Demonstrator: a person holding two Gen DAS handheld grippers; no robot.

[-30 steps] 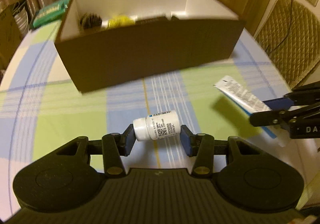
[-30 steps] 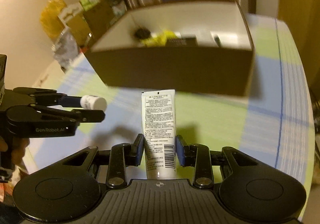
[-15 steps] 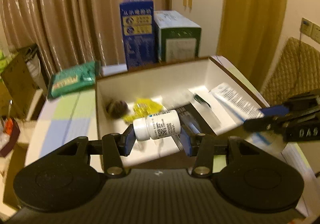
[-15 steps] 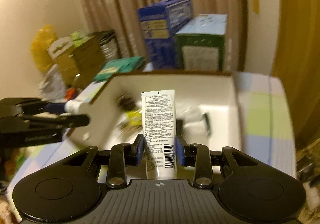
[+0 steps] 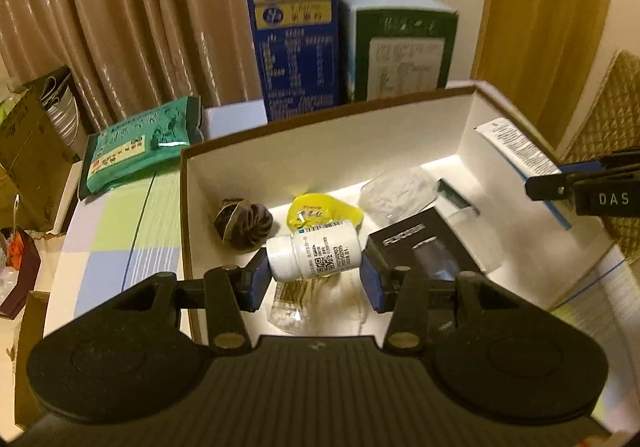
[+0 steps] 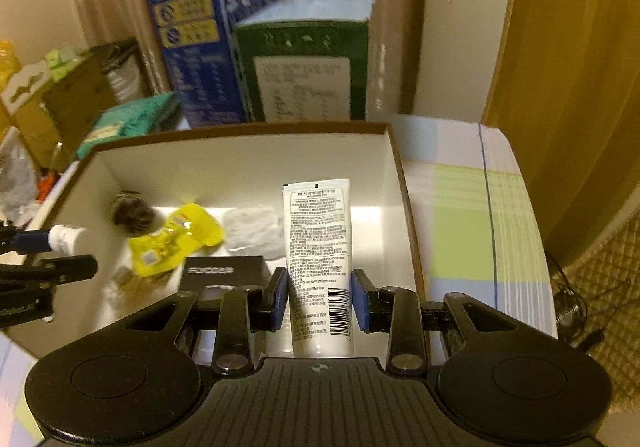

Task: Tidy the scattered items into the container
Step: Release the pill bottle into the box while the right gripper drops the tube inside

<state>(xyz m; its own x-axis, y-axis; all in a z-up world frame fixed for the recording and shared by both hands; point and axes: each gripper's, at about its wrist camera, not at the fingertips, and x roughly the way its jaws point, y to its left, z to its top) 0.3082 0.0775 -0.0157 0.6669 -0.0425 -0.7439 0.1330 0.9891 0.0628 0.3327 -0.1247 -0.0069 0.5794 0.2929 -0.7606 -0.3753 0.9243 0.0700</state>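
1. "DAS" stands in white letters on the right tongs (image 5: 568,183), seen at the edge of the left wrist view.
2. "纯牛奶" stands on the blue carton (image 6: 218,43).
3. The bottle (image 5: 316,253) carries a QR code and the tube (image 6: 320,259) a barcode; their small print is unreadable.

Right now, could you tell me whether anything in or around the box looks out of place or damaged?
Nothing stands out. The white bottle and the tube are each held over the open box, whose contents lie loose but unspilled.
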